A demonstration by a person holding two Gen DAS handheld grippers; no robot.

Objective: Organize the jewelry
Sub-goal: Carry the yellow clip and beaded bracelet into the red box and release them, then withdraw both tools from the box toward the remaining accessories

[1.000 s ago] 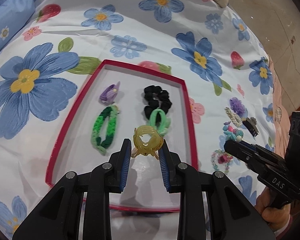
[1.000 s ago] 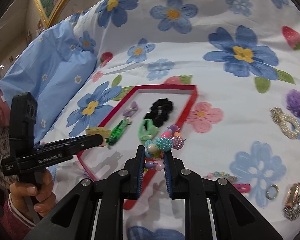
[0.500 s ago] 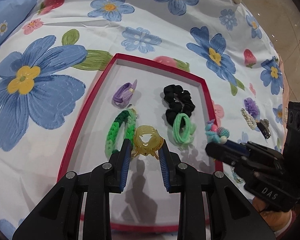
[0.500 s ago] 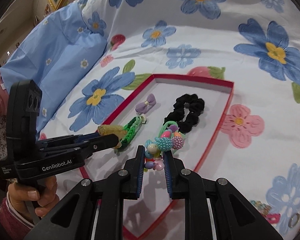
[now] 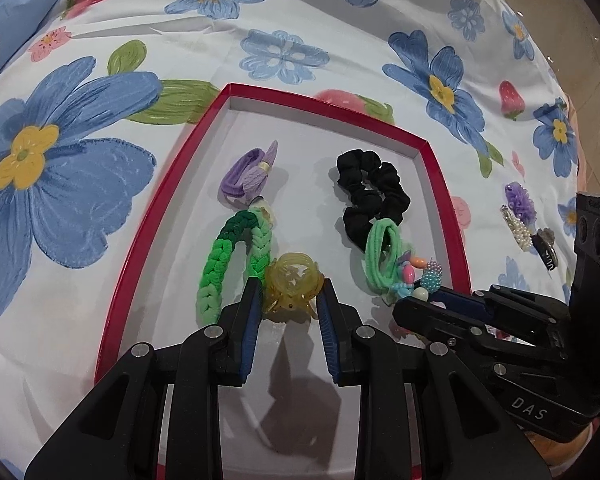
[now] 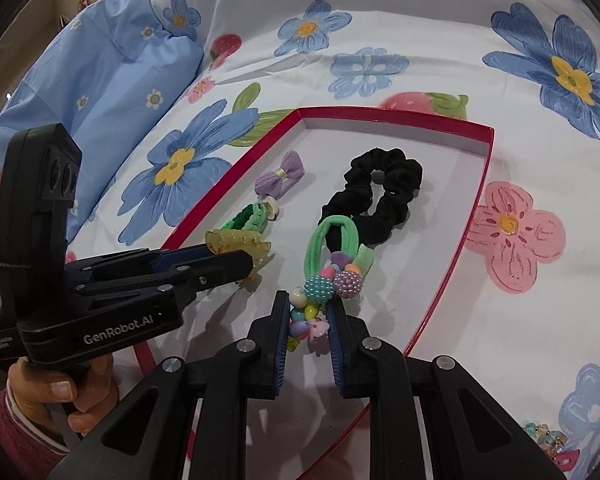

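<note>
A red-rimmed tray (image 5: 168,196) (image 6: 485,184) lies on a flowered cloth. In it are a purple bow tie (image 5: 249,174), a green braided band (image 5: 228,264), a black scrunchie (image 5: 374,196) (image 6: 384,188) and a mint hair tie (image 5: 380,258) (image 6: 332,240). My left gripper (image 5: 288,298) is shut on a yellow claw clip (image 5: 293,284) (image 6: 238,242) over the tray's near part. My right gripper (image 6: 308,320) (image 5: 424,300) is shut on a beaded bracelet (image 6: 320,298) (image 5: 418,278) over the tray, beside the mint tie.
Loose pieces lie on the cloth right of the tray: a purple scrunchie (image 5: 518,196), a pearl clip (image 5: 518,228) and a dark clip (image 5: 546,246). A bead bracelet (image 6: 548,438) lies at the lower right. A blue pillow (image 6: 112,76) sits at the left.
Both grippers have moved in over the tray. The right one carried the beaded bracelet from the cloth to beside the mint tie. The left one still holds the yellow clip.
</note>
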